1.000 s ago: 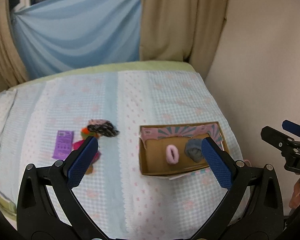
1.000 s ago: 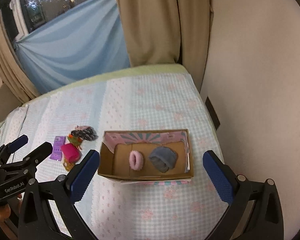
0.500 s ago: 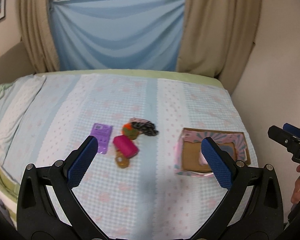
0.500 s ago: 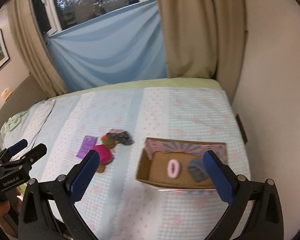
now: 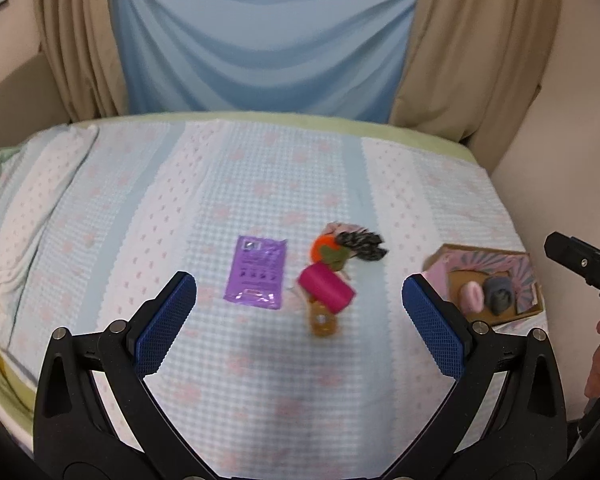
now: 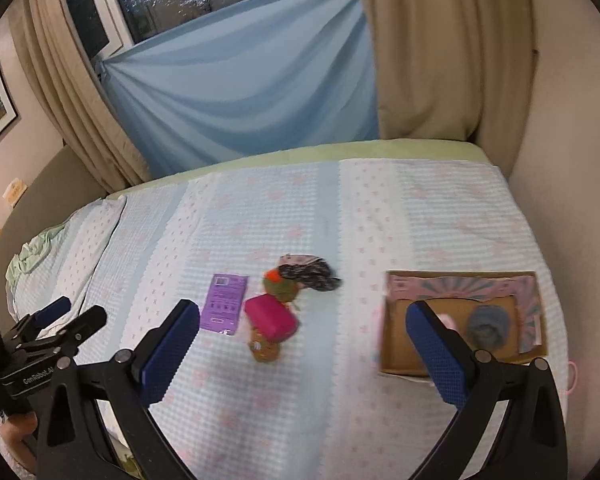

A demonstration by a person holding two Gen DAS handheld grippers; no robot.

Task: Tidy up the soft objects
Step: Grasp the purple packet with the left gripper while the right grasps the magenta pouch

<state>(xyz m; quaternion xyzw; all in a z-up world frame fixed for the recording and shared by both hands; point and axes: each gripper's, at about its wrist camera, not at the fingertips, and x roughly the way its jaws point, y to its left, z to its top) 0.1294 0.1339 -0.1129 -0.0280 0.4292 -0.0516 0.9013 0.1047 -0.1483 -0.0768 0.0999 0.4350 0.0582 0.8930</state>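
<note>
From the left wrist, the view has swung leftward since a second ago: the cardboard box (image 5: 496, 280), then between the fingers, now sits at the right edge, and the loose pile lies between the pads. The left gripper (image 5: 298, 320) hangs above the bedspread (image 5: 260, 184) with its jaws spread wide, holding nothing. In the pile, a magenta roll (image 5: 326, 287) lies touching a brown ring (image 5: 322, 320), with an orange and green piece (image 5: 329, 250) and a dark patterned cloth (image 5: 362, 243) just behind. A purple packet (image 5: 257, 272) lies flat just left of them. The box holds a pink scrunchie (image 5: 471, 296) and a grey cloth (image 5: 498, 295), side by side.

From the right wrist, the scene has likewise slid right. The right gripper (image 6: 306, 354) is also wide open and empty; its right finger hides most of the scrunchie. The grey cloth (image 6: 488, 326) shows inside the box (image 6: 396, 356). The left gripper's body appears at the lower left.
</note>
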